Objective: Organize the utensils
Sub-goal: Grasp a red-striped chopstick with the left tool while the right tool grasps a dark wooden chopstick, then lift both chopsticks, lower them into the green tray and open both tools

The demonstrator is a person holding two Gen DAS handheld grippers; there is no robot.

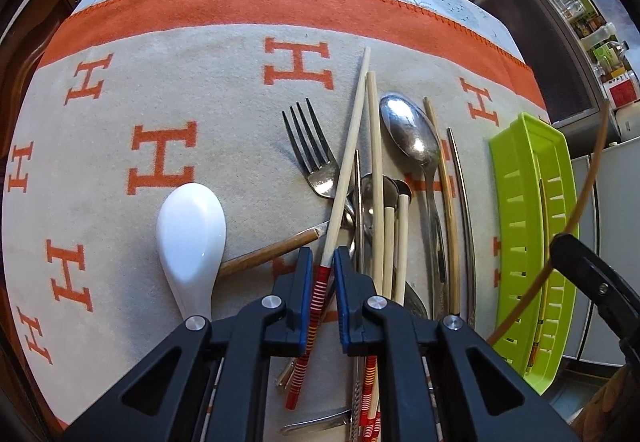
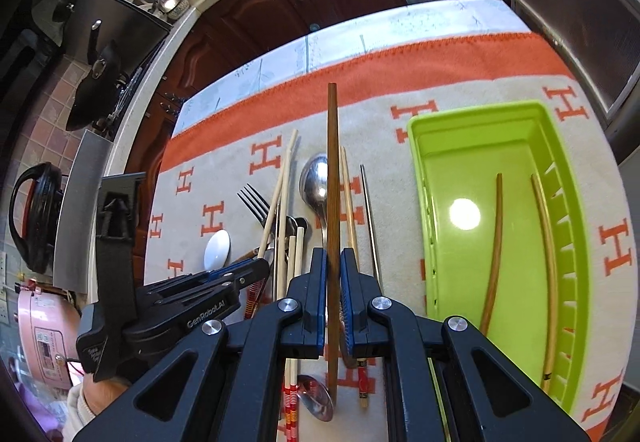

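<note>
On the H-patterned cloth (image 1: pixel 224 90), centre, item one: mixed utensil pile, comprising fork (image 1: pixel 310 146), steel spoon (image 1: pixel 408 130), white ceramic spoon (image 1: pixel 192 234) at 8 o'clock of the pile, and assorted chopsticks. Item two: left gripper (image 1: pixel 323 266), jaws narrowed onto a pale chopstick with red-striped end (image 1: pixel 344 178), gripped near the stripes, probably to single it out. Item three: right gripper (image 2: pixel 332 270), clamped on a dark brown chopstick (image 2: pixel 332 170) that appears raised clear of the pile, likely bound for the tray. Item four: green tray (image 2: pixel 420 130), at 3 o'clock of the pile, holding two chopsticks already. Obscured: handles beneath both grippers; whether the left stick has left the cloth is unclear.
</note>
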